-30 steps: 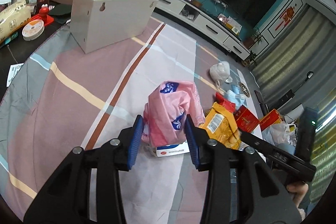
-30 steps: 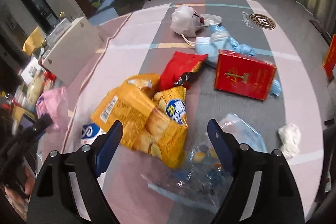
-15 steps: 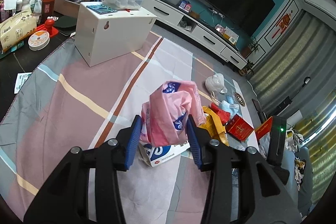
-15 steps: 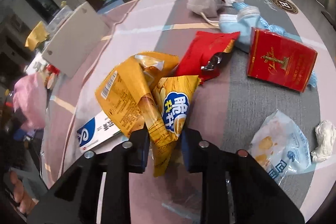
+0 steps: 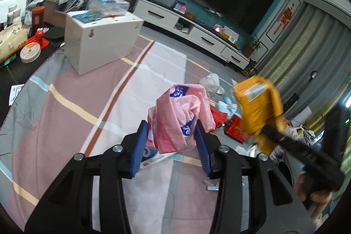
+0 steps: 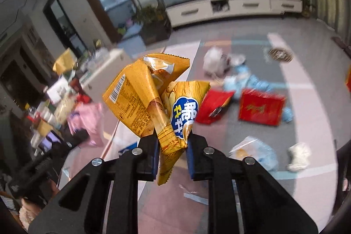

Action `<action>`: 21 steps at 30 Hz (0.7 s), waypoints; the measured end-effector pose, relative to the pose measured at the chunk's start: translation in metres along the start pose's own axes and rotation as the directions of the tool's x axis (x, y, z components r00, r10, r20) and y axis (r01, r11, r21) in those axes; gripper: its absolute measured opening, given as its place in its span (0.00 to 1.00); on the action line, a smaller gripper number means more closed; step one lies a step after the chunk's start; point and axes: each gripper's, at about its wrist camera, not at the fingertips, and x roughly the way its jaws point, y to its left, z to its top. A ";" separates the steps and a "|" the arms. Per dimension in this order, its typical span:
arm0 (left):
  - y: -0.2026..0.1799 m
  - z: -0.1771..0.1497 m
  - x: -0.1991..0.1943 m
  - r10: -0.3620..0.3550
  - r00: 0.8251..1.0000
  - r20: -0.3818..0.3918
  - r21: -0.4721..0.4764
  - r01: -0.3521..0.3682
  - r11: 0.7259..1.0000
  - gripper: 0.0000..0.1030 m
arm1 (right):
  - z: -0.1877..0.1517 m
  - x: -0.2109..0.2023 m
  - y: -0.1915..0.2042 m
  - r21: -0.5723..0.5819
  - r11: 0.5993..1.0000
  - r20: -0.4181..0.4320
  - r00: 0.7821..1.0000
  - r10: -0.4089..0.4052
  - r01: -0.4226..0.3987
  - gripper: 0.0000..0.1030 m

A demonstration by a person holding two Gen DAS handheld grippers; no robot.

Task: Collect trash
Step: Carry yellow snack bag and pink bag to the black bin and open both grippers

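The left gripper [image 5: 169, 147] is showing black angular arms. Silver screws are dotting them. Ribbed blue pads are lining its fingers [image 5: 138, 149].

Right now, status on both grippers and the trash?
Left gripper shut on pink plastic bag. Right gripper shut on yellow chip bag, off the rug. Red box, red wrapper remain.

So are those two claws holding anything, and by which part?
Yes. The left gripper holds a pink bag by its lower end; the right gripper pinches a yellow chip bag near its bottom corner.
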 end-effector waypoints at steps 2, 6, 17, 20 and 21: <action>-0.011 -0.003 -0.003 -0.012 1.000 0.011 0.030 0.011 0.999 0.43 | 0.005 -0.020 -0.004 -0.002 0.999 0.053 0.998 -0.032 0.032 0.21; -0.037 -0.007 -0.009 -0.045 0.999 0.028 0.073 0.043 0.996 0.43 | 0.015 -0.063 -0.019 0.023 0.995 0.170 0.980 -0.101 0.099 0.21; -0.140 -0.024 0.000 -0.159 0.987 0.018 0.191 0.153 0.970 0.43 | 0.012 -0.145 -0.074 0.146 0.969 0.333 0.912 -0.239 0.201 0.21; -0.176 -0.038 0.011 -0.208 0.978 -0.022 0.238 0.207 0.949 0.43 | 0.005 -0.164 -0.094 0.186 0.963 0.352 0.902 -0.250 0.194 0.21; -0.187 -0.042 0.014 -0.222 0.974 -0.035 0.252 0.224 0.941 0.43 | 0.003 -0.173 -0.104 0.211 0.954 0.358 0.891 -0.279 0.213 0.21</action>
